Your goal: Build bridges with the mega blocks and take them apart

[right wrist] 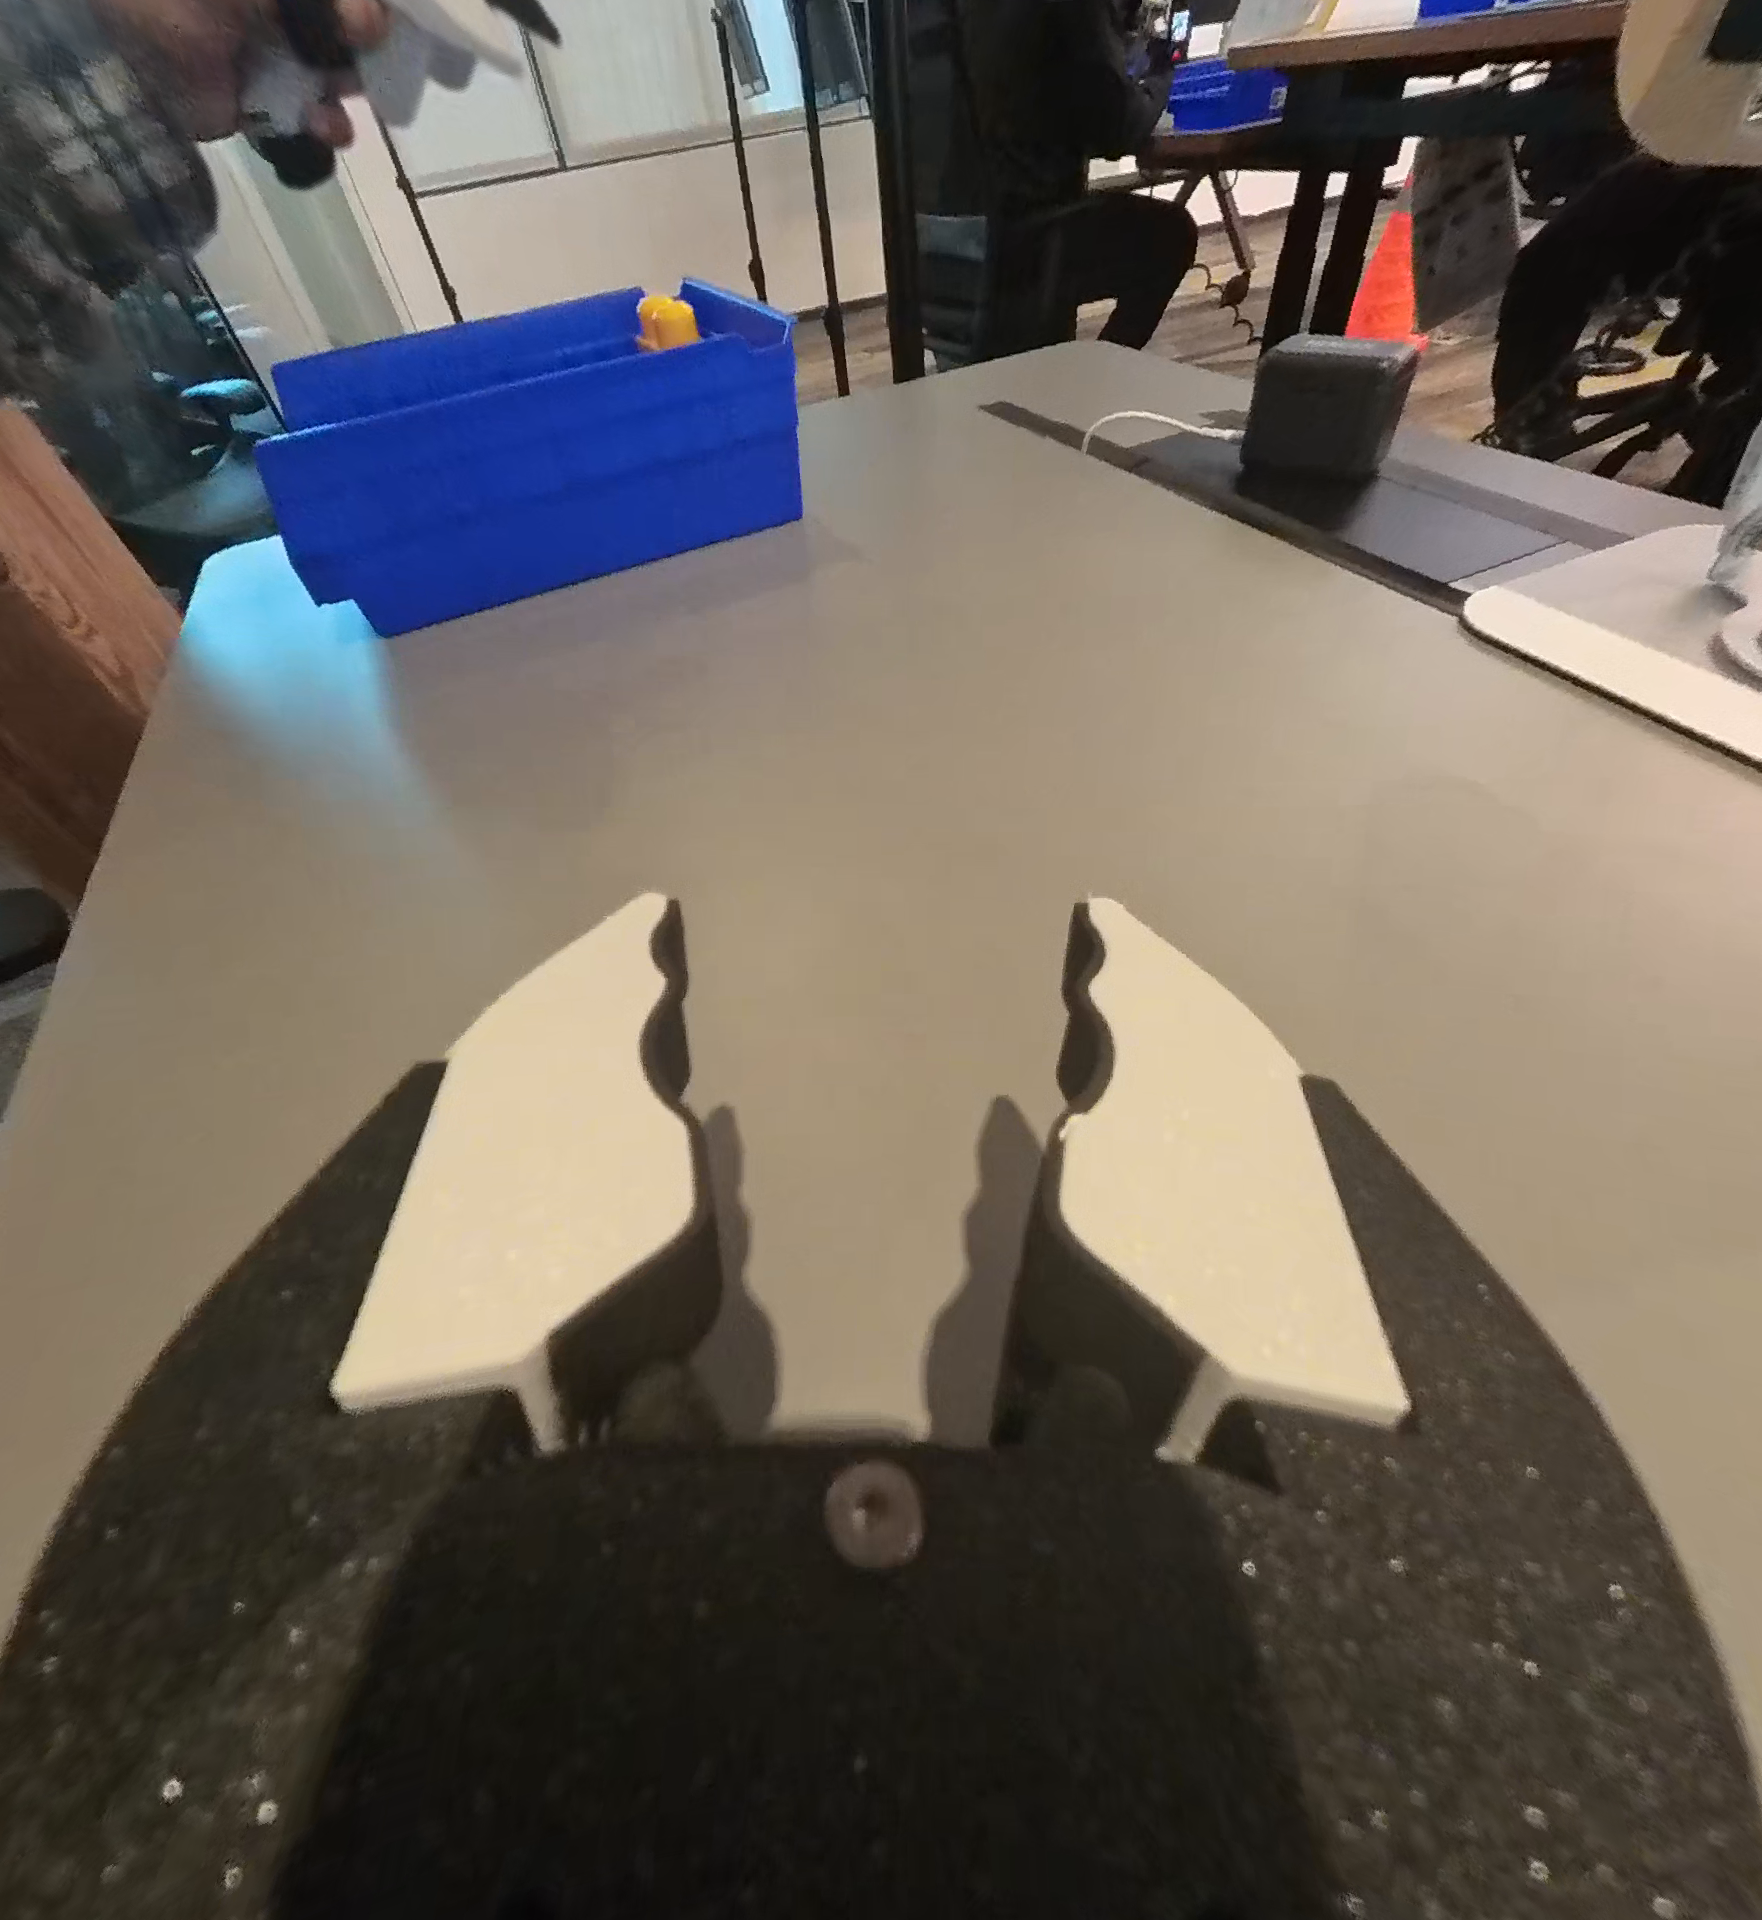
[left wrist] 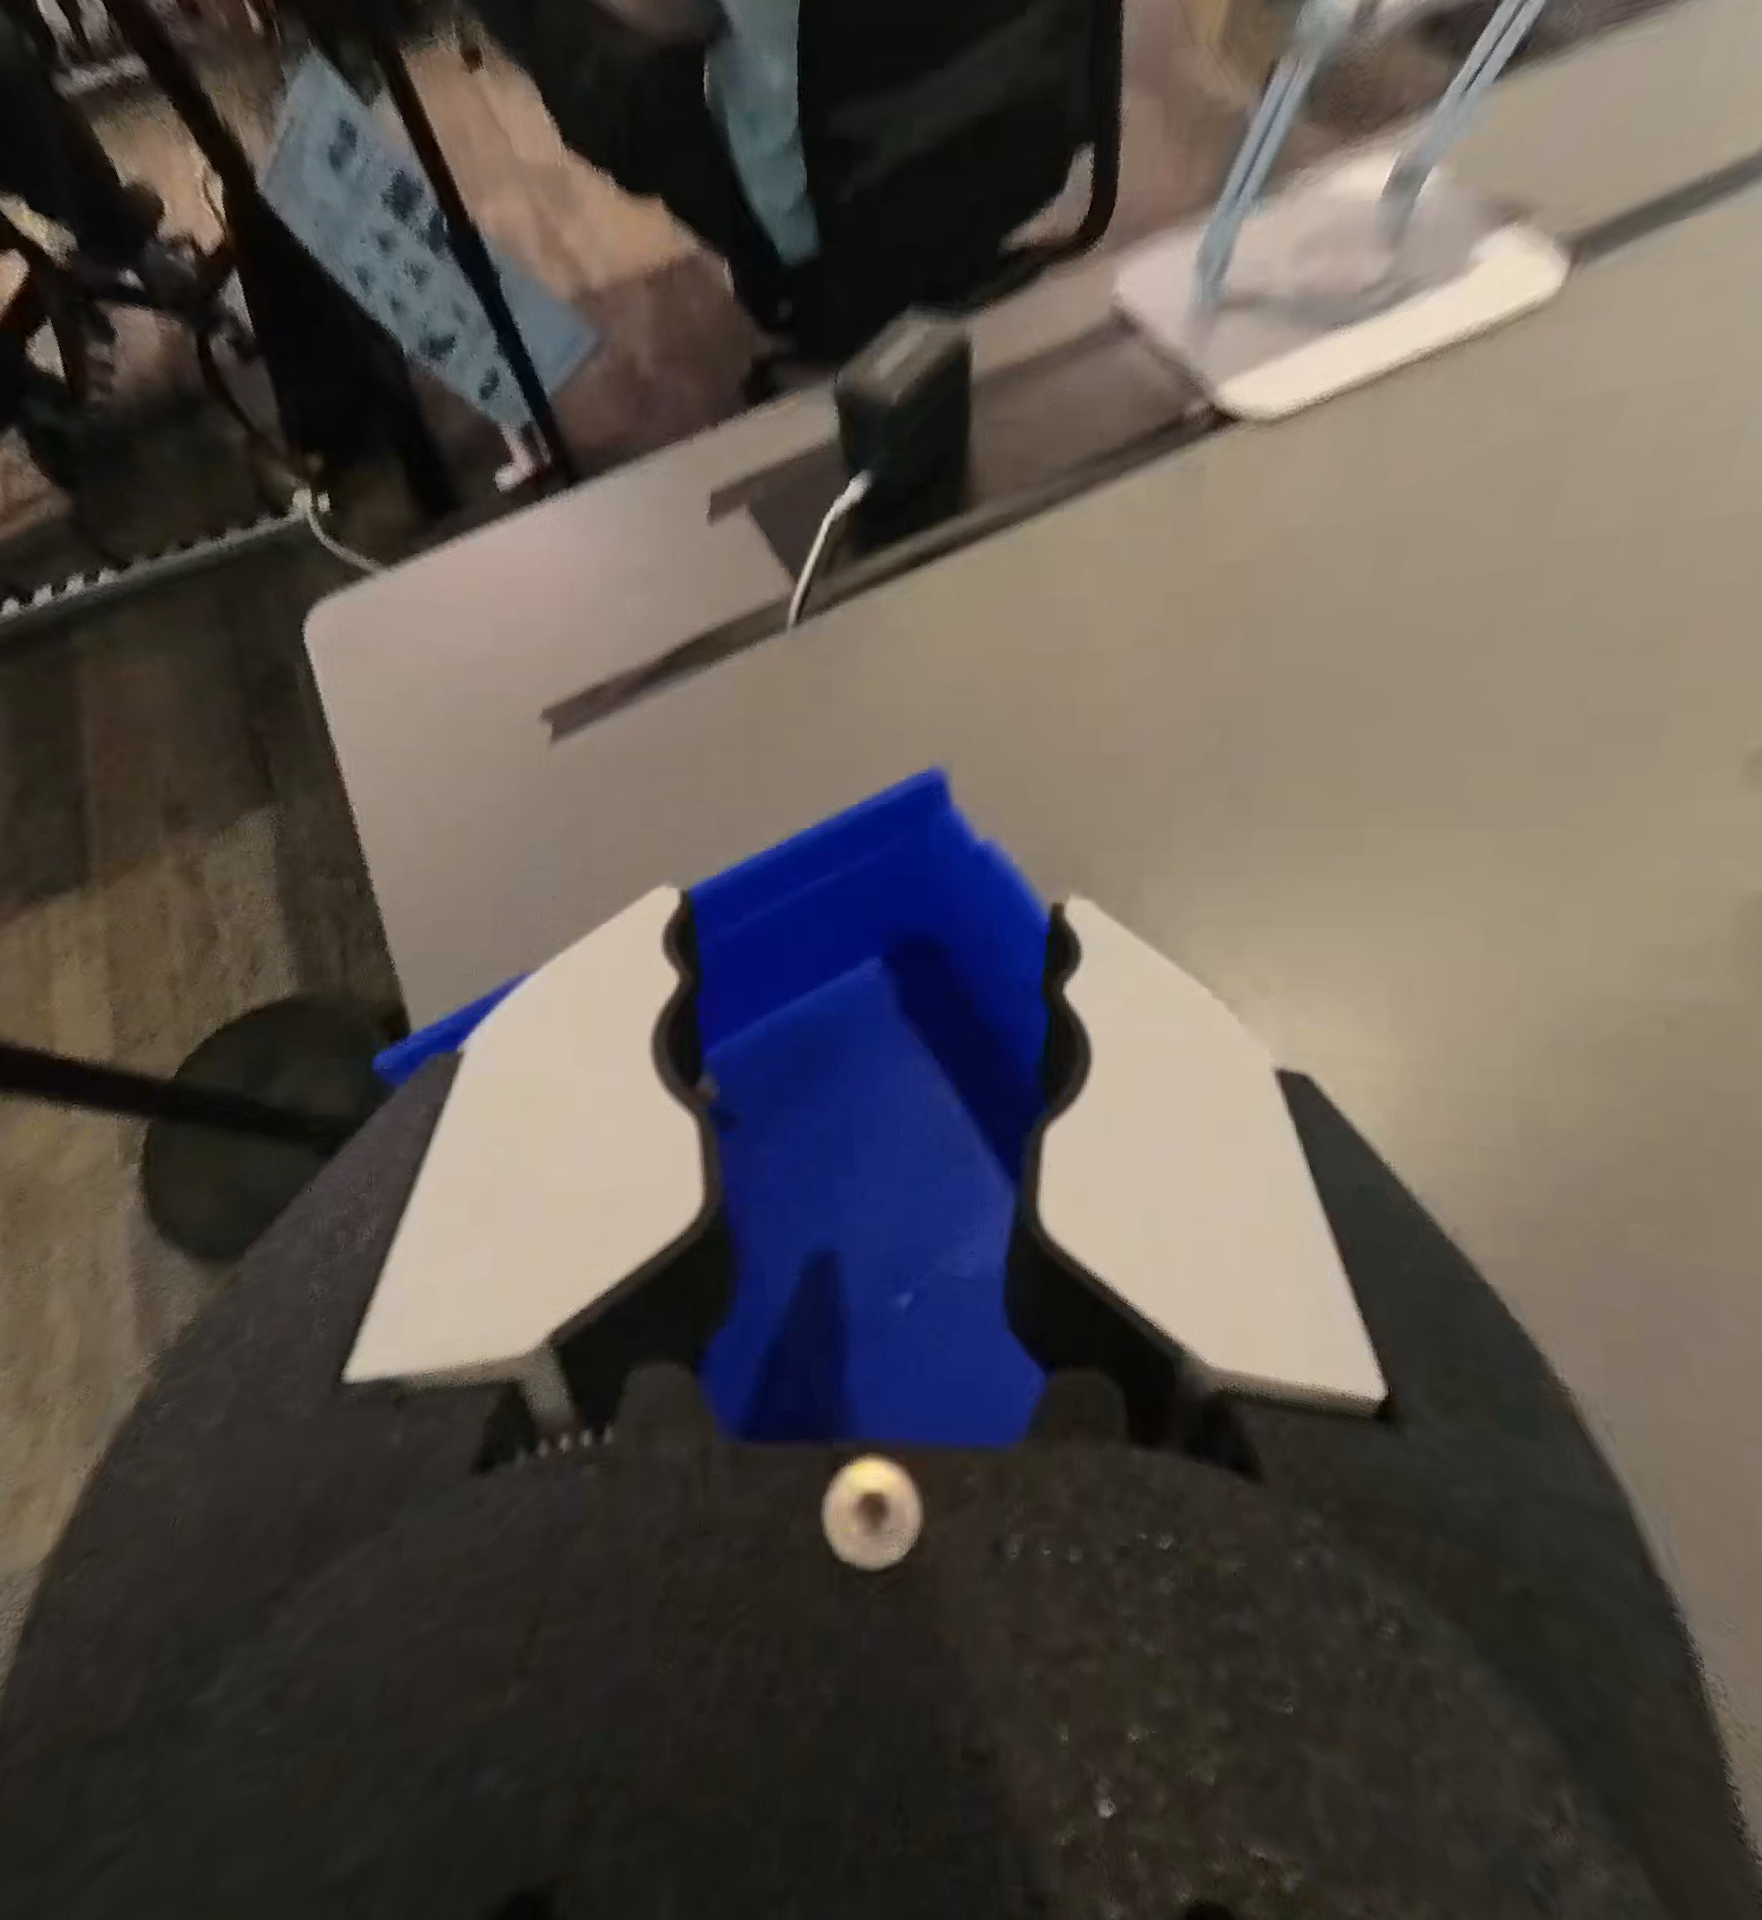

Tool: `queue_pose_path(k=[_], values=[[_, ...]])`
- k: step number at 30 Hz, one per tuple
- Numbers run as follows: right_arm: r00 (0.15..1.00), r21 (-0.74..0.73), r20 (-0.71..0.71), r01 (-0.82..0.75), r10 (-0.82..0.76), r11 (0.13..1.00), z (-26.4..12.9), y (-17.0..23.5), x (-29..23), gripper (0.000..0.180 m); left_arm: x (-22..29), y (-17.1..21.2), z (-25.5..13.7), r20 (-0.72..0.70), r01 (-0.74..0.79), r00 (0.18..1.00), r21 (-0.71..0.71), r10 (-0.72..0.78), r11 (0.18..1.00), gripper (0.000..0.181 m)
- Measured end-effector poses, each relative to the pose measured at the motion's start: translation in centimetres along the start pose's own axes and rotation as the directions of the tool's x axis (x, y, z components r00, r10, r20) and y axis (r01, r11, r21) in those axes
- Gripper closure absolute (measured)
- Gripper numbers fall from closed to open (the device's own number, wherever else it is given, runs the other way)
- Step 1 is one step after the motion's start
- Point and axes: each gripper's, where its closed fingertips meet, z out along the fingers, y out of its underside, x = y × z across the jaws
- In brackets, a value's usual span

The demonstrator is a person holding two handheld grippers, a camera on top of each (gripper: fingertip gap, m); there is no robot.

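The left gripper clamped a blue bin's wall near the table's far-left corner. The right gripper hovered wide apart, empty, over the tabletop.

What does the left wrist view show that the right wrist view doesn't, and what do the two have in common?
Left wrist view only: the left gripper shut on the blue bin, seen close up between its fingers.

Right wrist view only: the right gripper, open and empty over the grey table, the whole bin at the far left corner, a yellow block inside it, and an orange cone on the floor.

Both: the table, the bin, the small black box with its white cable, and the white pad.
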Motion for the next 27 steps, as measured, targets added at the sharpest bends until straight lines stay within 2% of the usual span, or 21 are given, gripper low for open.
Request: queue_pose_path(k=[5,10,16,27], values=[[1.000,-0.003,0.012,0.003,-0.003,1.000,0.1,0.2,-0.1,0.110,-3.6,4.7,2.0,0.063,-0.172,0.980,-0.230,0.191,0.958,0.119],[1.000,-0.012,0.031,-0.003,0.003,1.000,0.3,0.5,-0.2,0.110,-5.9,6.8,2.8,0.031,-0.302,0.941,-0.376,0.338,0.876,0.122],[0.998,-0.035,0.057,0.002,0.000,0.999,0.8,1.1,-0.6,0.110,-7.4,8.6,4.2,-0.060,-0.373,0.916,-0.488,0.396,0.789,0.124],[0.995,-0.048,0.089,-0.042,0.046,0.998,1.1,1.7,-0.5,0.111,-9.6,10.9,5.9,-0.125,-0.394,0.909,-0.576,0.399,0.716,0.127]])
